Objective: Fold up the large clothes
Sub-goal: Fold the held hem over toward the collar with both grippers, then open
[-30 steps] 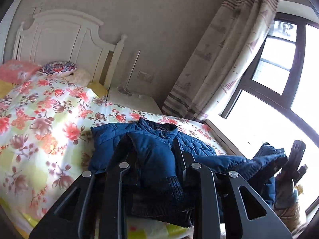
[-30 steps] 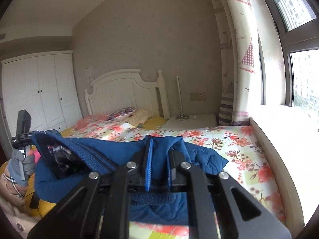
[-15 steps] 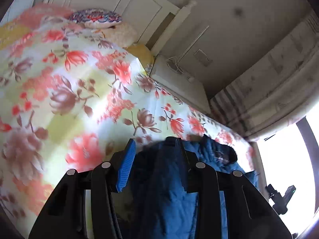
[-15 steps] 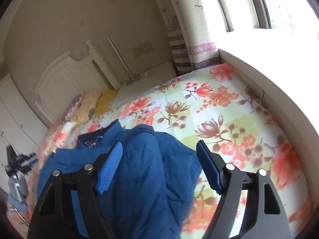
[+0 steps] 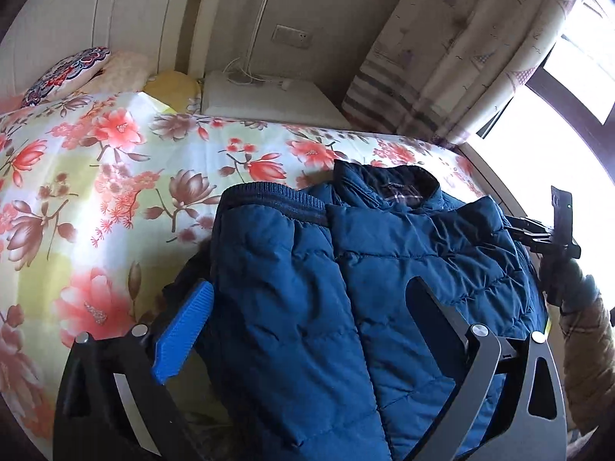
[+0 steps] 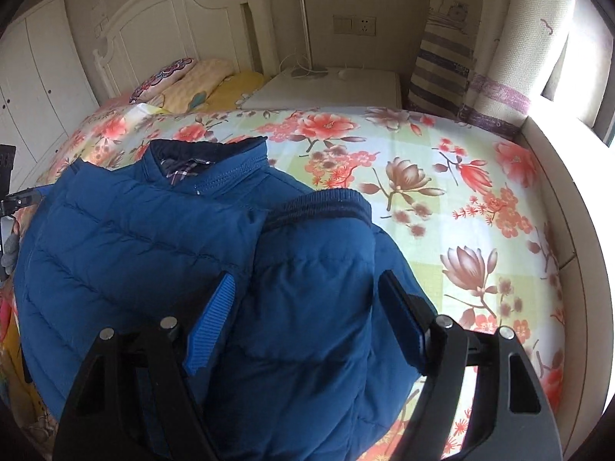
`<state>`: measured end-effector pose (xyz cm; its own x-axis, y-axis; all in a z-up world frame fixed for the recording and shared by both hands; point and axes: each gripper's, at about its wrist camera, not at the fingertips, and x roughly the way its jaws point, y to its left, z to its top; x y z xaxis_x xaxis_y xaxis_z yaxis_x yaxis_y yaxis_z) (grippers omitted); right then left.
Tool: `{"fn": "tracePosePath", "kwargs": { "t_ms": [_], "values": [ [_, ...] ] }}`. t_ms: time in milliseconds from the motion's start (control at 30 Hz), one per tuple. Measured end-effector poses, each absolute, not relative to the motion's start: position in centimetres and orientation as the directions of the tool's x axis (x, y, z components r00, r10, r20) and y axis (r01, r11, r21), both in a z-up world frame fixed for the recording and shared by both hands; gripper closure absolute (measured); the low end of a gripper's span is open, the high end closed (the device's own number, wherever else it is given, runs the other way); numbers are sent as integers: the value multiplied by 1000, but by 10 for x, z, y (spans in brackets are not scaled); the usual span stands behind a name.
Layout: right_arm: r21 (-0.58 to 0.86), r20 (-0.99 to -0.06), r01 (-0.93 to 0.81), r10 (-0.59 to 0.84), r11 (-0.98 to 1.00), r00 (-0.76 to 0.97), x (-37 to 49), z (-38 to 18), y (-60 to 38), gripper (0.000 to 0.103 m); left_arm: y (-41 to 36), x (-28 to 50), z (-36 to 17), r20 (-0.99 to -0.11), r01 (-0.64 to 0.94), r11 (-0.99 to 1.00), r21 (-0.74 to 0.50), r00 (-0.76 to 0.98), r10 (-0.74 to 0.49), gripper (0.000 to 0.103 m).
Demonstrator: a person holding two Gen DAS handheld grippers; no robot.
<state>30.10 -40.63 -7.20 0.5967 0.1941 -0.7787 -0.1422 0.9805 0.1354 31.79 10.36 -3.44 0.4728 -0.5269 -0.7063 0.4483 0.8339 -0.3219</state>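
The blue padded jacket (image 5: 346,288) is laid on the flowered bed cover (image 5: 96,176), collar toward the headboard (image 6: 173,11), with one ribbed-cuff sleeve (image 6: 315,253) folded over its body. The left gripper (image 5: 303,307) is held just above the jacket with its jaws spread wide. The right gripper (image 6: 307,307) is also spread wide, and the folded sleeve is seen between its fingers, ungrasped.
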Motion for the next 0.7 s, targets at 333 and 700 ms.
{"fn": "tracePosePath", "kwargs": {
  "t_ms": [333, 700],
  "values": [
    [203, -767, -136, 243, 970, 594, 304, -78, -411, 28, 90, 349, -49, -747, 429, 858, -284, 461, -478, 21],
    [139, -535, -171, 220, 975, 816, 262, 55, -406, 98, 101, 316, 52, -578, 456, 863, -217, 652, -490, 92]
  ]
}}
